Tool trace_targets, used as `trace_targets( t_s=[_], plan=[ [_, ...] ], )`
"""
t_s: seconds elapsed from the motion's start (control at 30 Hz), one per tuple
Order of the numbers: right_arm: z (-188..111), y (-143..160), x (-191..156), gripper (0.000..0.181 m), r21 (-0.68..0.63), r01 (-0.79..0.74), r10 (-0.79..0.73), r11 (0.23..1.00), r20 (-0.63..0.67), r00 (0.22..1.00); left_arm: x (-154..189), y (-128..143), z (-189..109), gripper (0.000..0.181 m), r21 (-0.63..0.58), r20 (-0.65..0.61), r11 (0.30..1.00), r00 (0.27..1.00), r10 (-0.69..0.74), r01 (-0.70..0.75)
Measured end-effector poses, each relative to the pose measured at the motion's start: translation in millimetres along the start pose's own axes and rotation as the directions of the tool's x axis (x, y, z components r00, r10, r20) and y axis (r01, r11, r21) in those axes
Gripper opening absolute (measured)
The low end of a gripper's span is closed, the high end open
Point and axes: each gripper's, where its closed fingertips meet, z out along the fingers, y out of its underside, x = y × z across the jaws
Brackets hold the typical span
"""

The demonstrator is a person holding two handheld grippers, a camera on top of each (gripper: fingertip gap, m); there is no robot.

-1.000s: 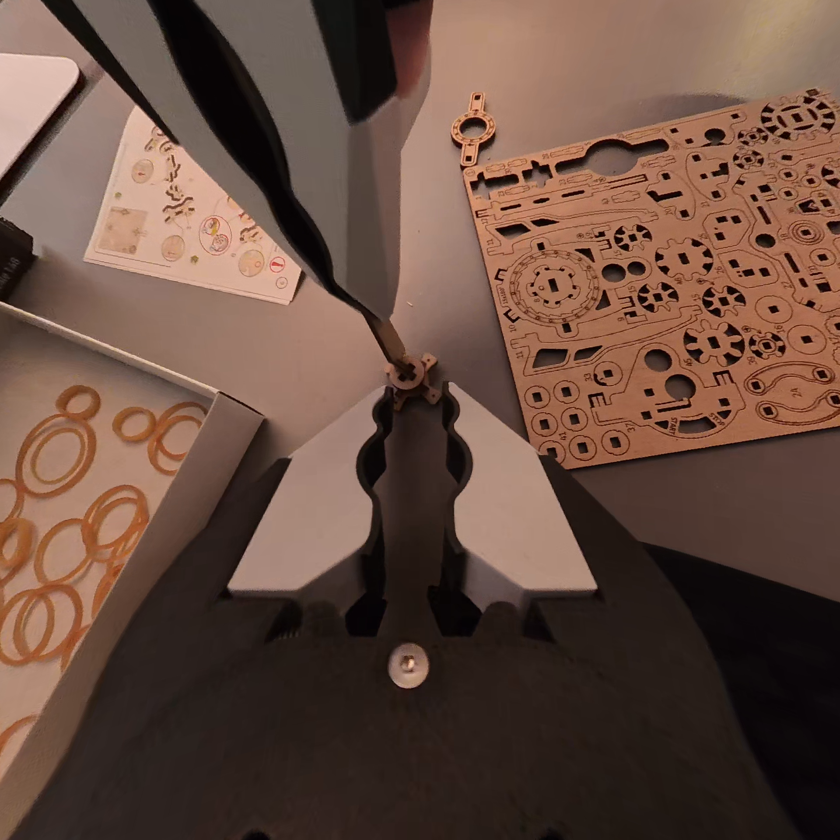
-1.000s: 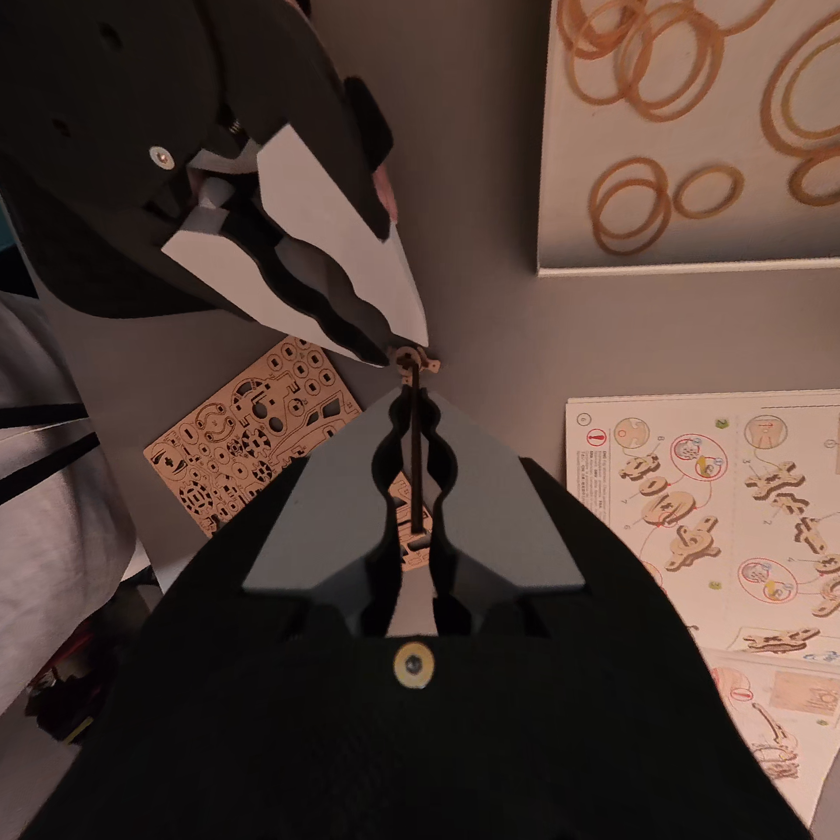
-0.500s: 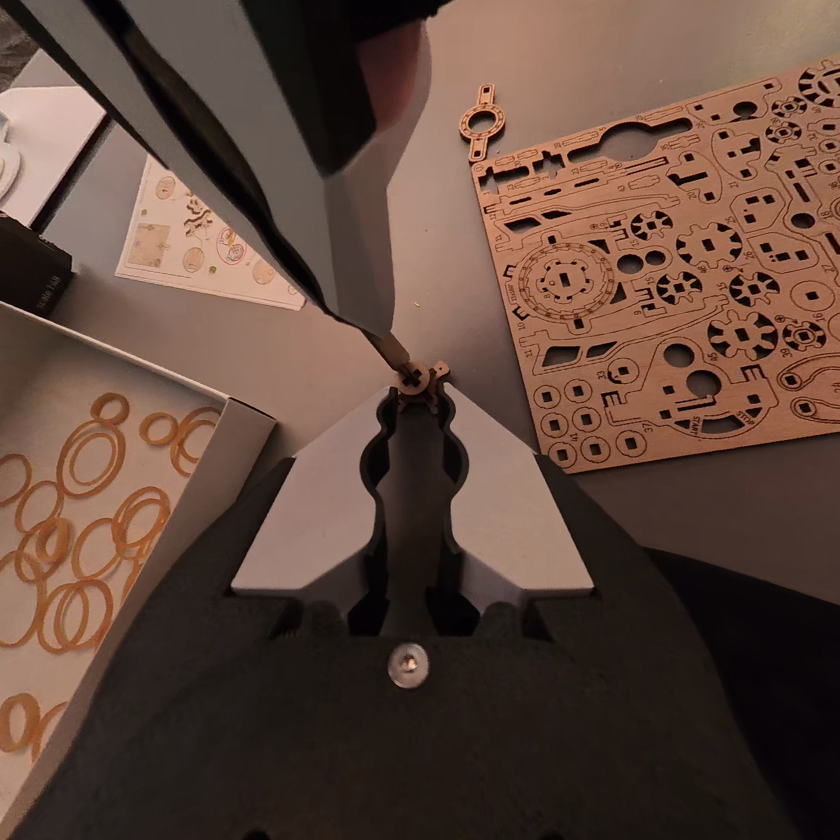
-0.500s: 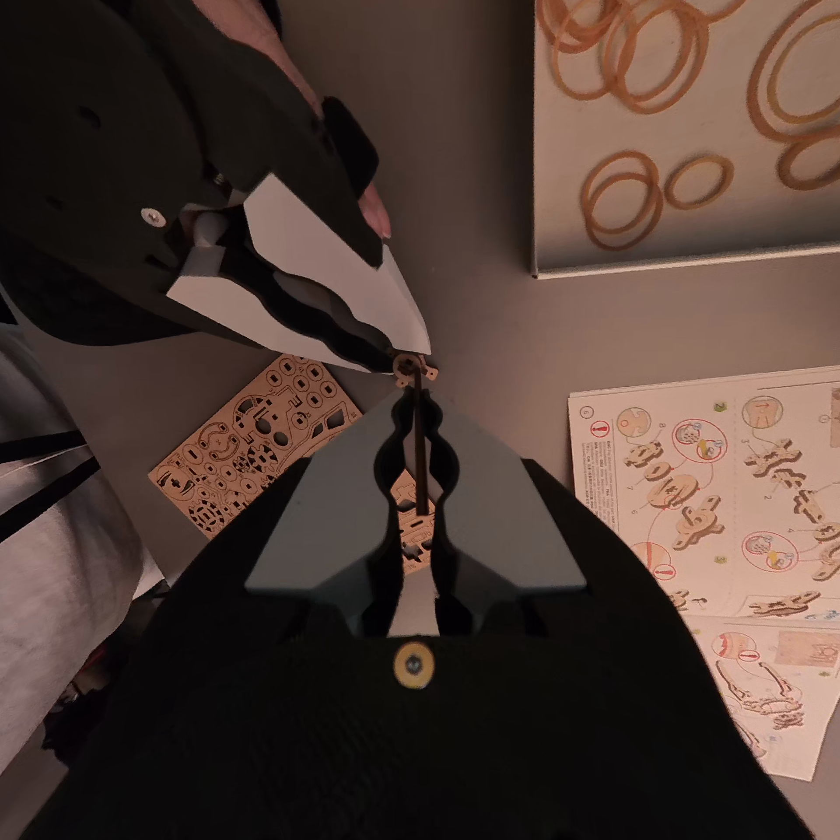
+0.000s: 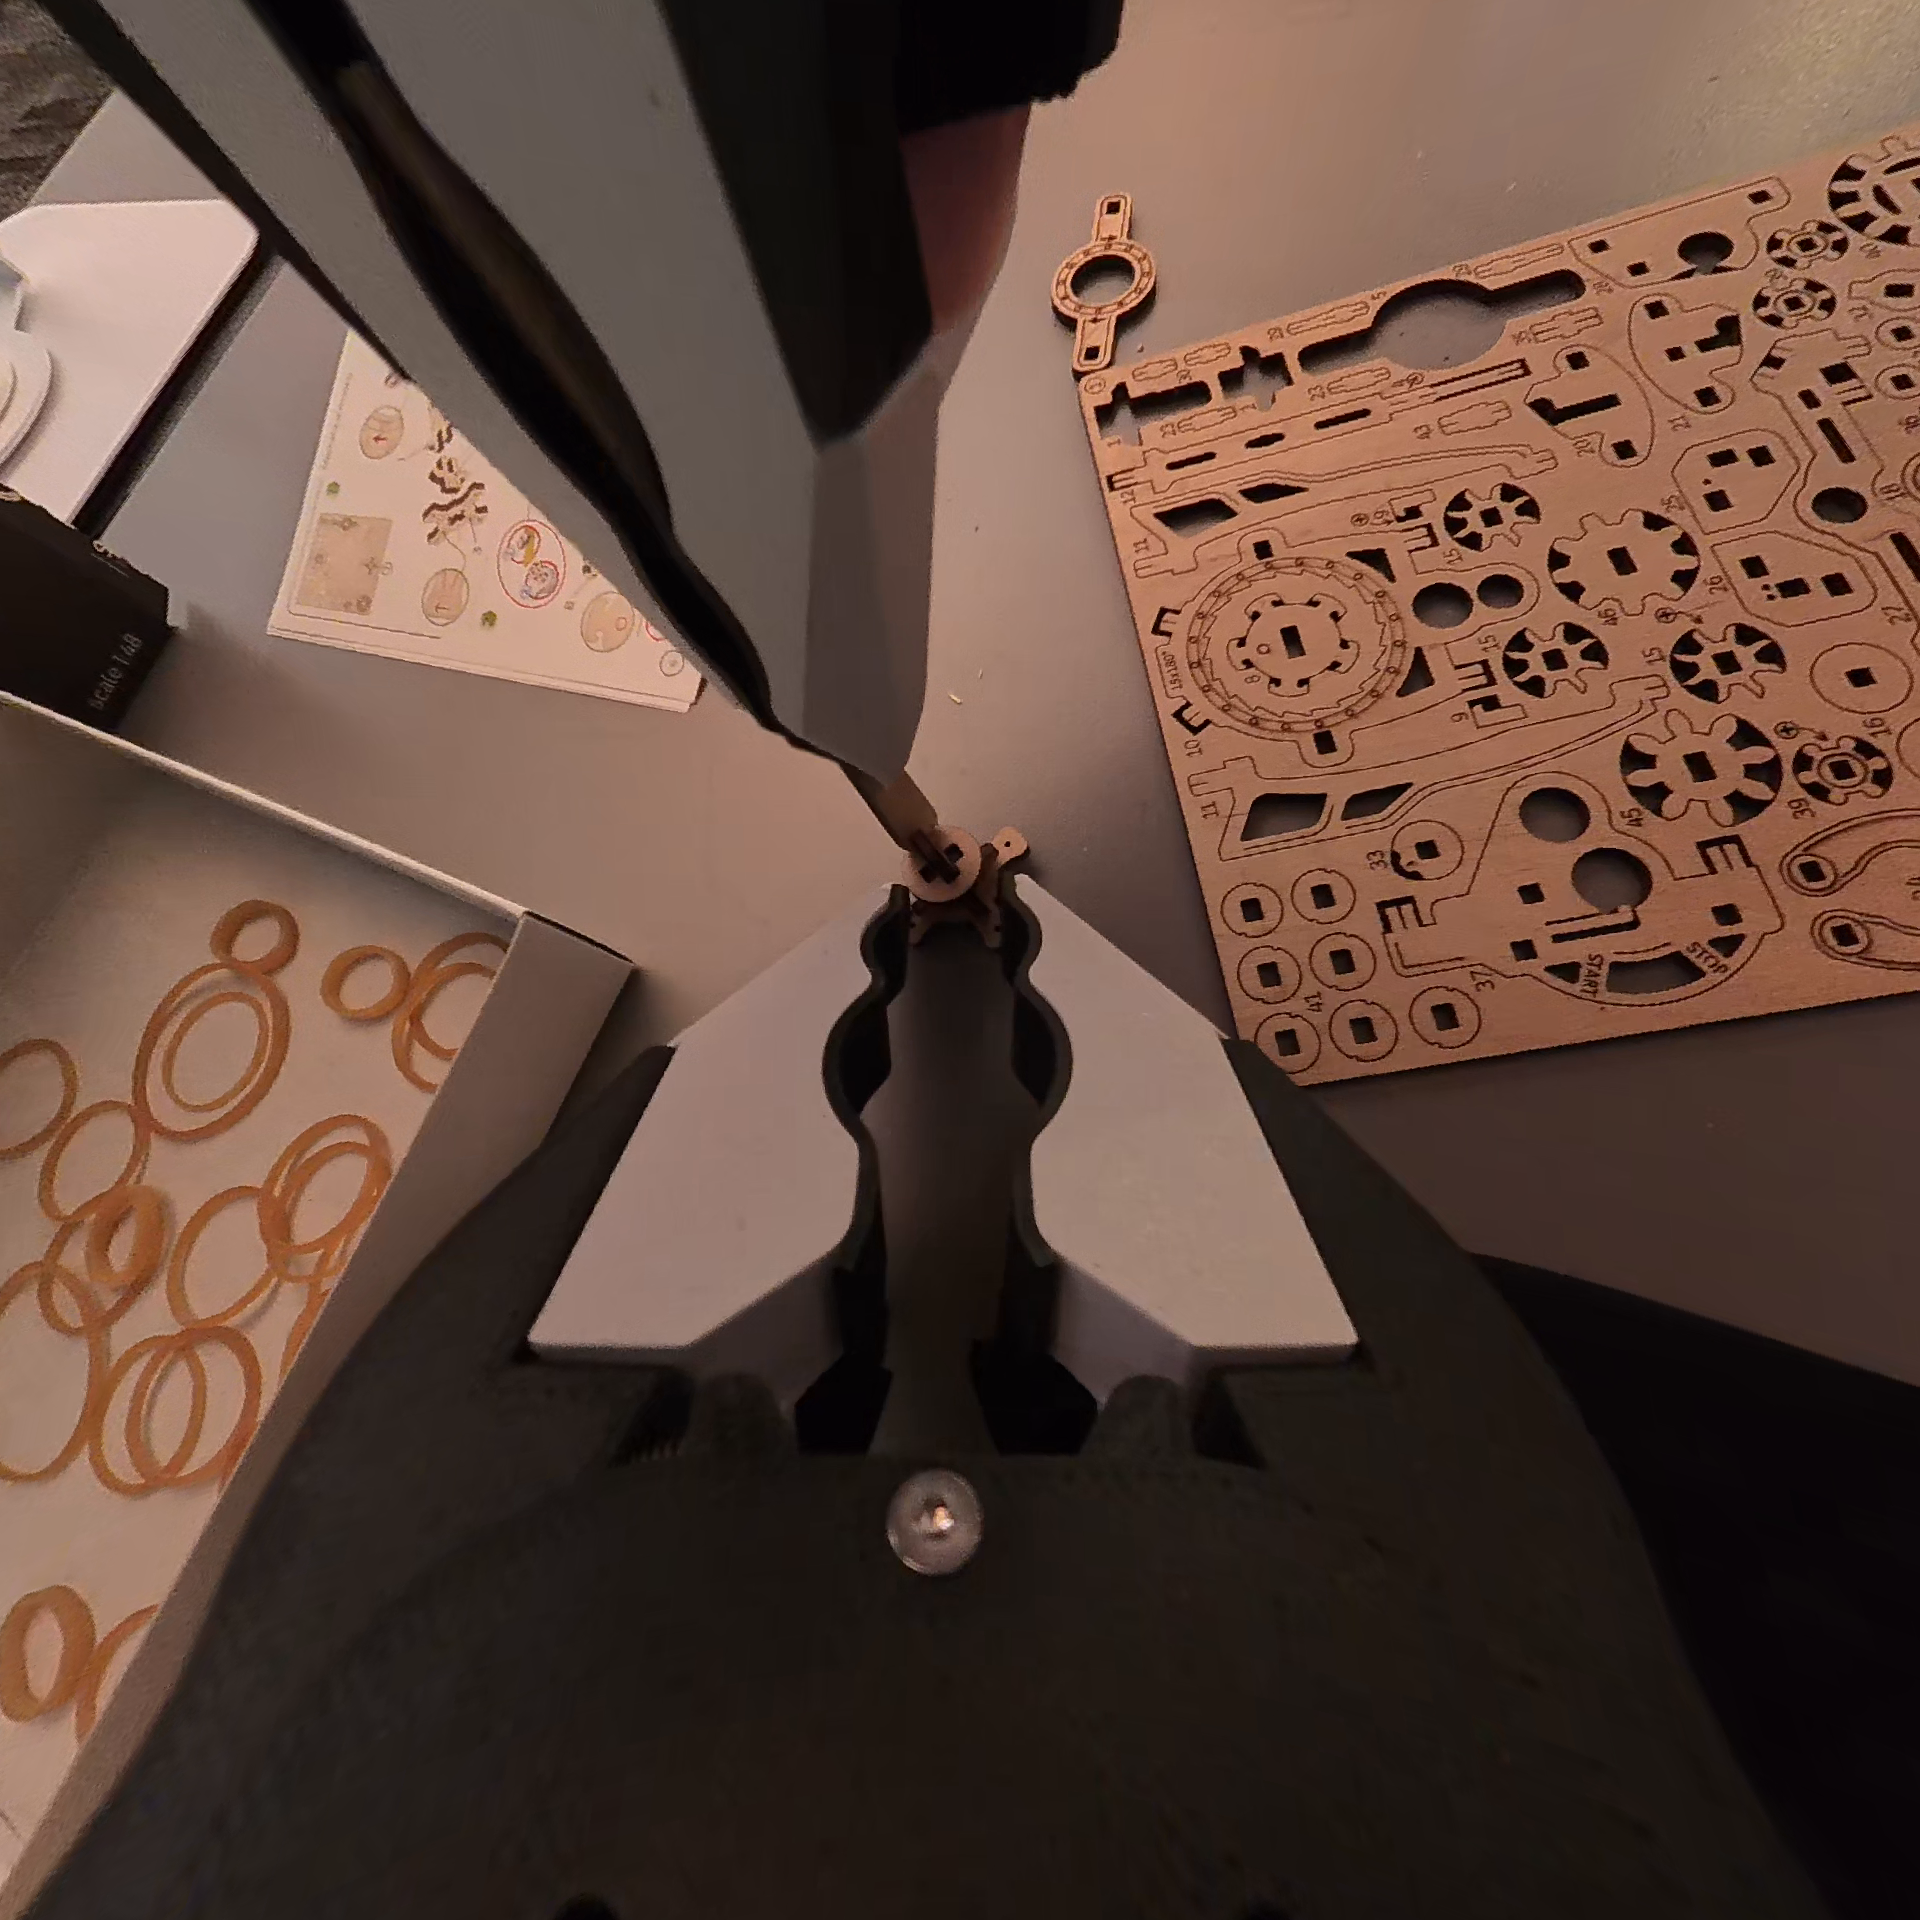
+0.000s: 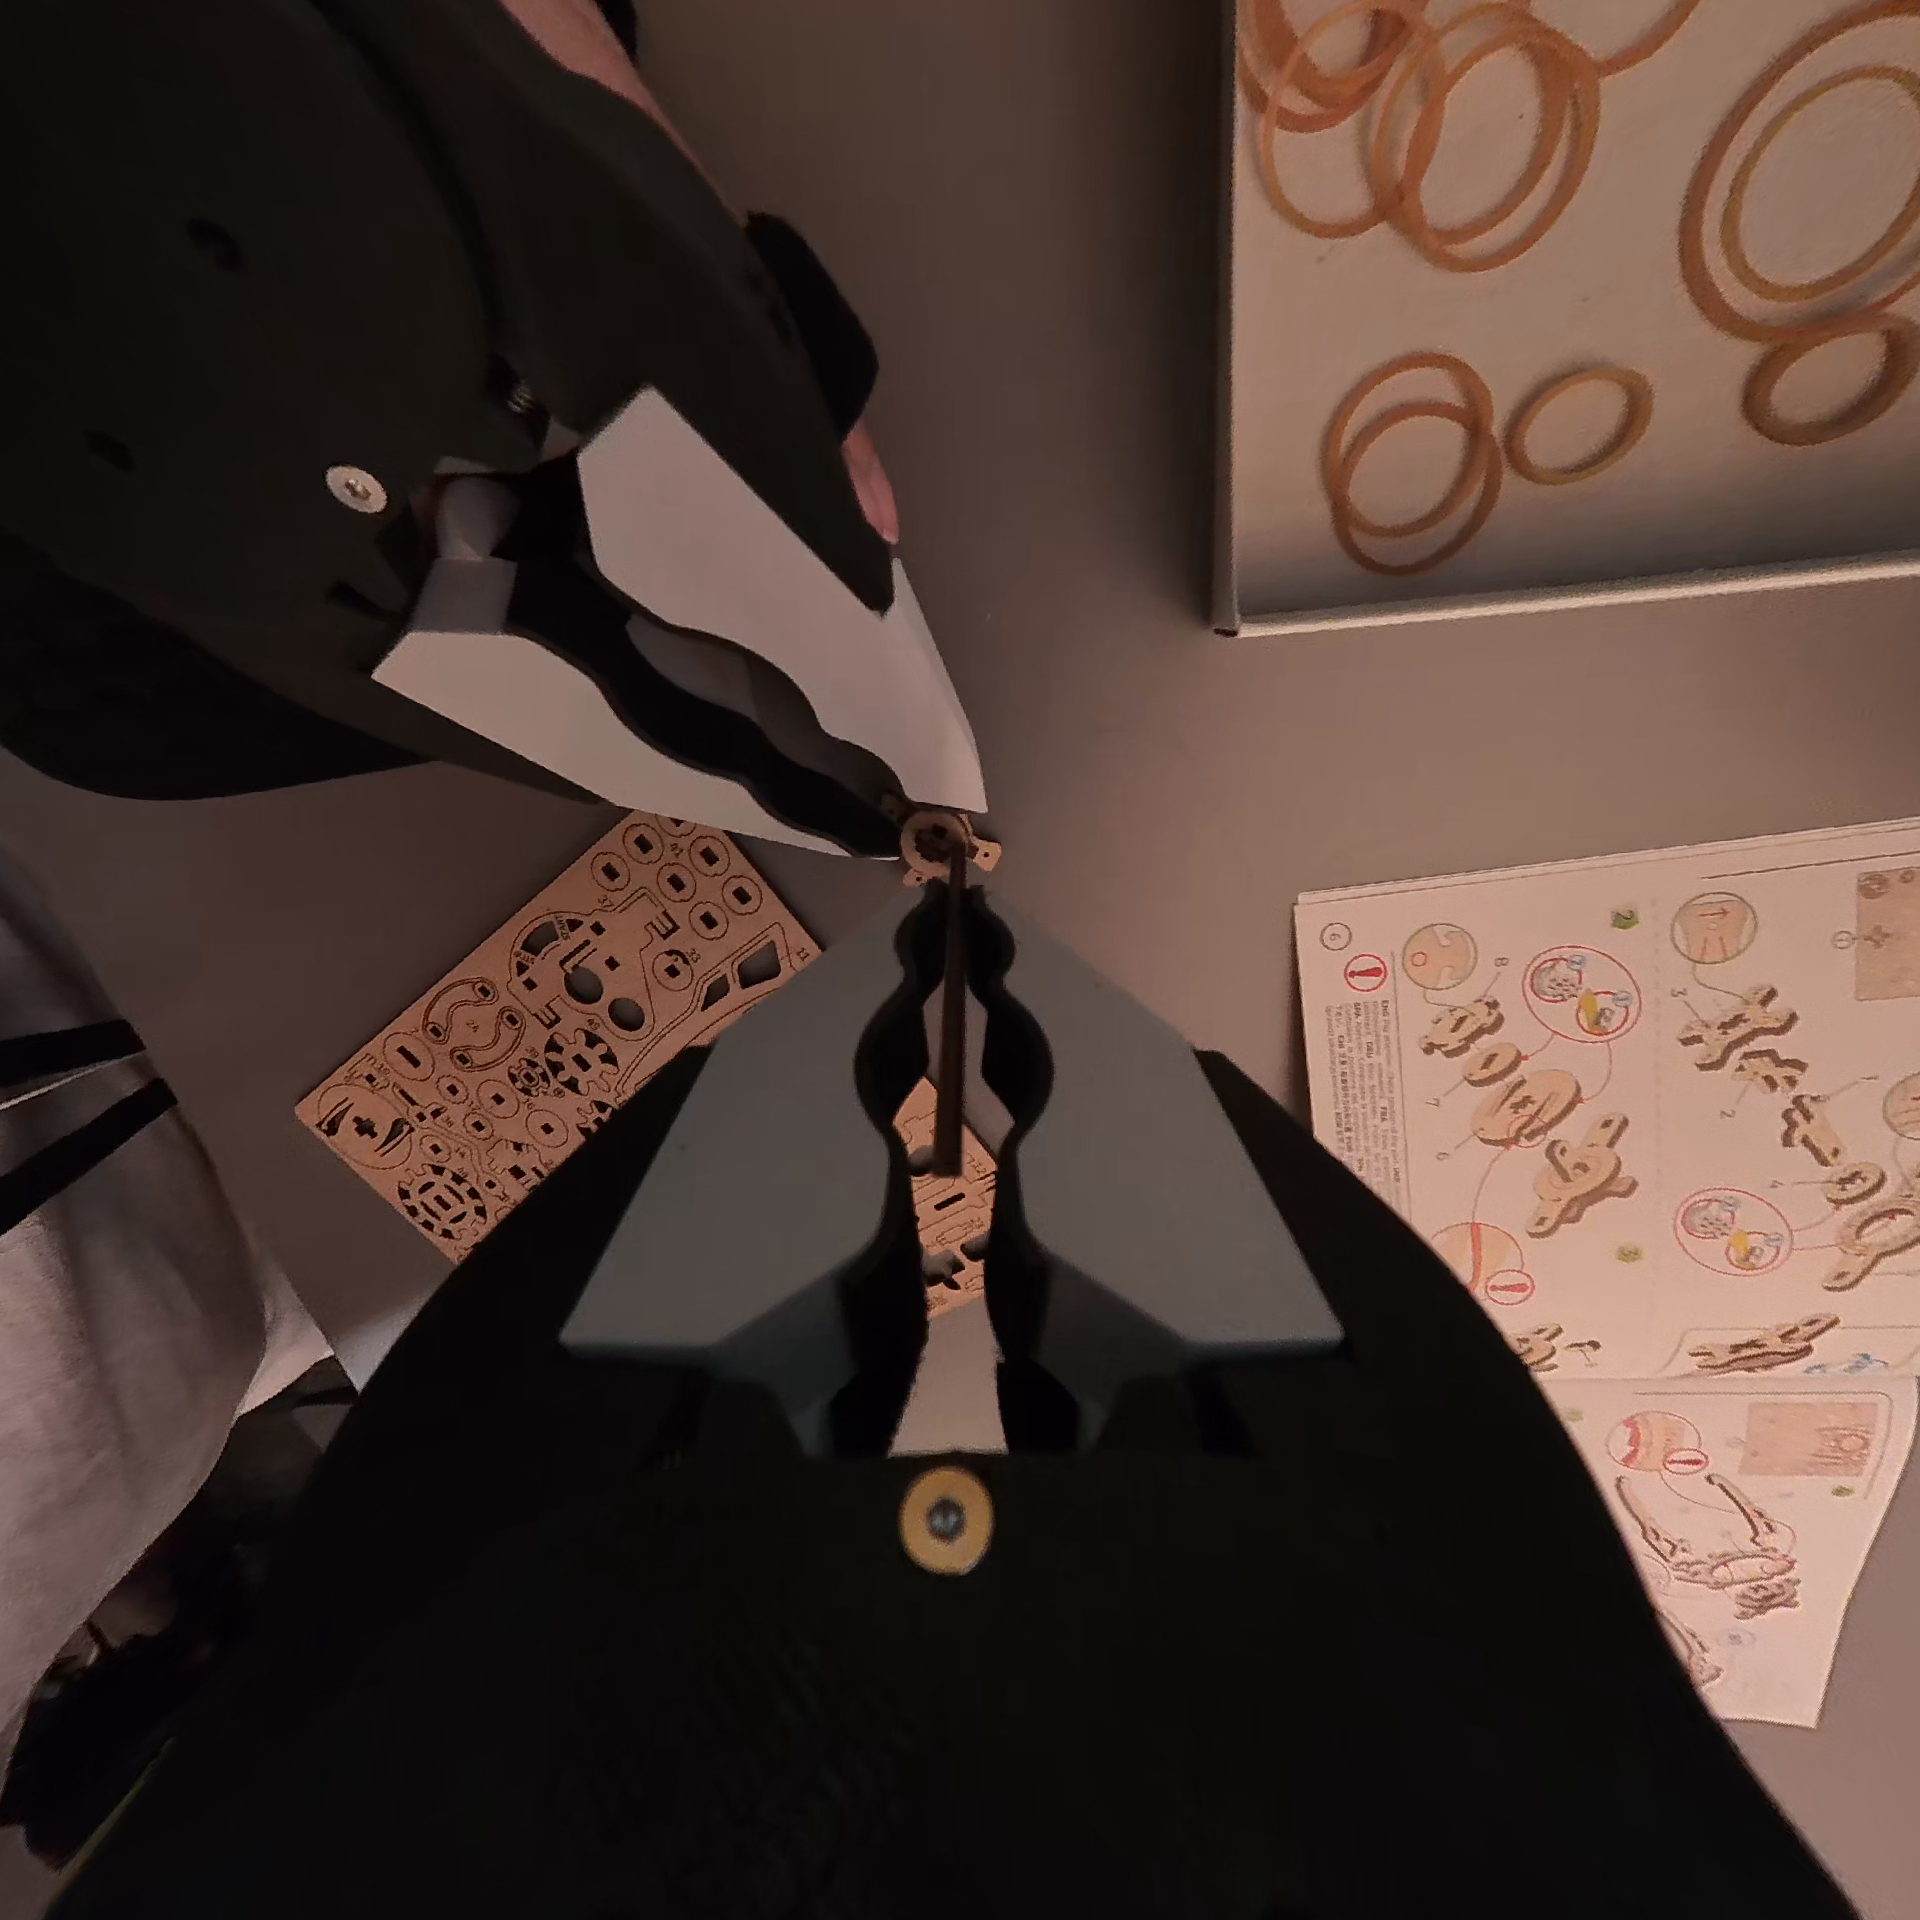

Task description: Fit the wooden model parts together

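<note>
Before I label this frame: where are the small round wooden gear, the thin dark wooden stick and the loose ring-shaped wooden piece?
Small round wooden gear (image 5: 940, 871): left wrist view, face.
Thin dark wooden stick (image 6: 951, 1023): right wrist view, mid-shaft.
Loose ring-shaped wooden piece (image 5: 1078, 283): left wrist view, ring rim.

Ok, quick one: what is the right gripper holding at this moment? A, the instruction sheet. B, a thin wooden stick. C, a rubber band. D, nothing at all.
B: the right gripper is shut on a thin wooden stick, whose tip meets the small wooden gear piece held by the left gripper.

Rubber bands (image 5: 197, 1174) lie in a white box (image 5: 561, 956); an instruction sheet (image 6: 1621, 1164) lies nearby.
</note>
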Motion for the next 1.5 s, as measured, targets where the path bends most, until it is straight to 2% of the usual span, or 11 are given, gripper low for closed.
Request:
trace_targets(
  t_s=[0.4,0.5,0.6,0.67,0.7,0.8,0.87,0.97,1.13,1.3,1.5],
  plan=[
    [0.5,2.7,-0.3,0.001,0.006,-0.002,0.002,1.000,0.002,1.000,0.4,-0.7,0.4,0.015,0.002,0.004,1.000,1.000,0.010,-0.011],
    [-0.1,2.8,-0.4,0.001,0.001,0.039,-0.039,0.999,-0.003,0.999,0.6,-0.8,0.3,0.015,0.003,0.006,1.000,1.000,0.014,-0.014],
    [-4.9,-0.7,-1.2,0.001,0.029,0.188,-0.187,0.982,-0.027,0.982,0.8,-1.1,0.1,0.015,0.005,0.009,1.000,1.000,0.020,-0.020],
    [-7.8,-1.2,-4.7,0.002,0.039,0.390,-0.388,0.920,-0.048,0.920,0.9,-1.1,0.2,0.014,0.007,0.006,1.000,1.000,0.019,-0.019],
    [-9.1,-3.0,-1.7,0.002,0.047,0.436,-0.432,0.899,-0.081,0.898,0.8,-1.1,0.2,0.015,0.007,0.005,1.000,1.000,0.019,-0.019],
    [-8.4,-3.4,-14.2,0.002,0.114,0.529,-0.532,0.841,-0.004,0.847,1.1,-1.4,0.1,0.015,0.010,0.004,1.000,1.000,0.023,-0.023],
    [-8.9,-3.8,-6.6,0.002,0.119,0.594,-0.594,0.795,-0.046,0.804,1.9,-2.1,-0.4,0.015,0.017,0.008,0.999,0.999,0.046,-0.046],
    [-11.0,-6.5,-12.0,0.002,0.185,0.729,-0.727,0.659,-0.093,0.681,3.3,-3.3,-1.0,0.015,0.028,0.016,0.996,0.997,0.082,-0.082],
    [-10.2,-4.8,-11.8,0.002,0.141,0.838,-0.823,0.528,-0.159,0.545,3.7,-3.1,-0.8,0.015,0.028,0.006,0.997,0.997,0.077,-0.077],
    [-10.2,-5.0,-11.3,0.002,0.083,0.874,-0.862,0.478,-0.146,0.485,3.7,-3.1,-0.8,0.014,0.028,0.007,0.997,0.997,0.077,-0.077],
    [-12.3,-6.6,-10.3,0.001,0.098,0.882,-0.876,0.460,-0.114,0.469,1.6,-3.9,-2.5,0.016,0.039,0.043,0.992,0.993,0.114,-0.116]
  ],
)
